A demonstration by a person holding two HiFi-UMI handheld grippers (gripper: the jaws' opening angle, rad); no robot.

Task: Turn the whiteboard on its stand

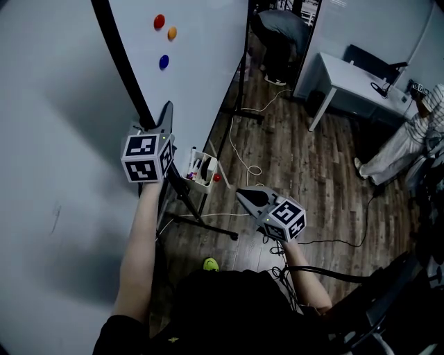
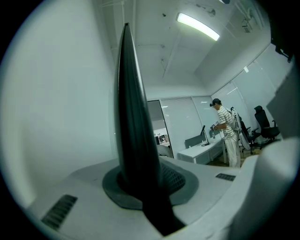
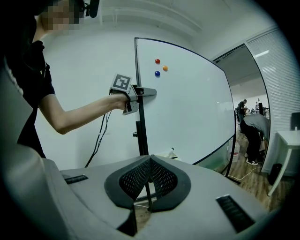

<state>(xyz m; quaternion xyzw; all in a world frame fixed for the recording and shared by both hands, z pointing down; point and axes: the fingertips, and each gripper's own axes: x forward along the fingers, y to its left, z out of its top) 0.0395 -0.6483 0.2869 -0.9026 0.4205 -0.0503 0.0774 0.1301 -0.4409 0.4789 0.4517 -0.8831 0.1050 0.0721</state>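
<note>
A person's left gripper [image 1: 164, 116], raised at arm's length close to a pale wall [image 1: 55, 139], is clamped on the black frame [image 1: 121, 62] at the near side edge of the whiteboard [image 1: 201, 62], its jaws nearly together with the narrow edge pinched between them. That hold, far out from the board's middle, looks chosen for leverage in swinging the panel on its stand [image 1: 201, 220]. The board itself stands upright, angled away from the wall, with red [image 1: 159, 21], orange [image 1: 172, 32] and blue [image 1: 164, 62] magnets stuck near its top. A small white tray [image 1: 203, 170] holding markers hangs at its lower edge, and could spill if the board tips over. Lower and to the right, the right gripper [image 1: 241, 194] hangs over the wood floor, jaws pressed together on nothing, apparently kept back out of the board's path. A white cable [image 1: 243, 163] loops across the floor beside the stand's feet. Beyond, one person bends over [image 1: 281, 35] past the board's far end, and another sits [image 1: 406, 142] beside a white desk [image 1: 347, 76], both well apart from the work.
</note>
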